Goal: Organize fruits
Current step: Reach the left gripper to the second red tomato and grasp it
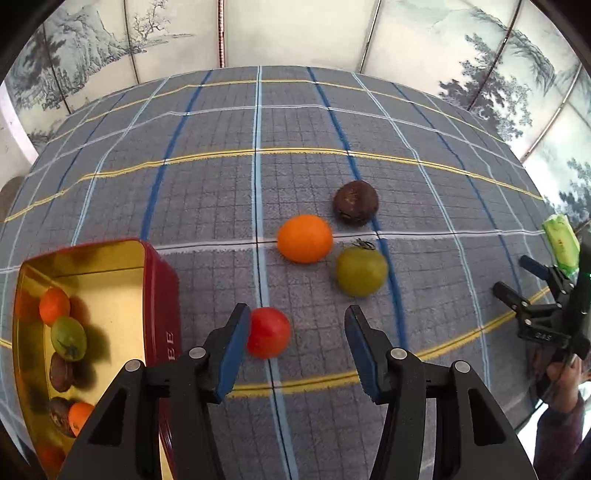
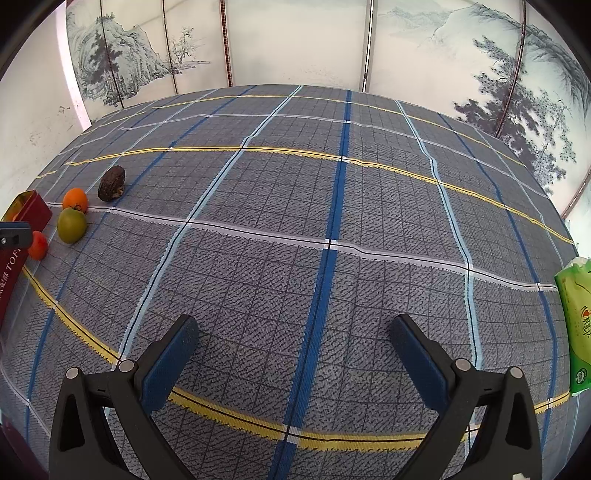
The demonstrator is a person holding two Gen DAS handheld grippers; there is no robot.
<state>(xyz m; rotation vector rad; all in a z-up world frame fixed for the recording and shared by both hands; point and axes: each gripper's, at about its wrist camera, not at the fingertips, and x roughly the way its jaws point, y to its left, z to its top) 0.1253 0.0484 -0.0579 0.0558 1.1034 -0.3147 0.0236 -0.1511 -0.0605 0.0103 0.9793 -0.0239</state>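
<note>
My left gripper (image 1: 297, 310) is open and points down at the checked cloth. A red tomato (image 1: 267, 332) lies on the cloth between its jaws, close against the left pad, with a wide gap to the right pad. Beyond it lie an orange fruit (image 1: 304, 238), a green tomato (image 1: 361, 271) and a dark brown fruit (image 1: 355, 202). To the left stands a red tin (image 1: 159, 288) with a gold inside, holding several fruits. My right gripper (image 2: 294, 320) is open over bare cloth with nothing between its fingers. From there the same fruits (image 2: 72, 225) sit far left.
A green tissue packet (image 2: 576, 325) lies at the cloth's right edge. A person's hand (image 1: 561, 380) holds the right gripper (image 1: 513, 275) at the right. Painted screen panels (image 1: 295, 33) stand behind the table. The checked cloth (image 2: 332, 206) spreads wide between the two grippers.
</note>
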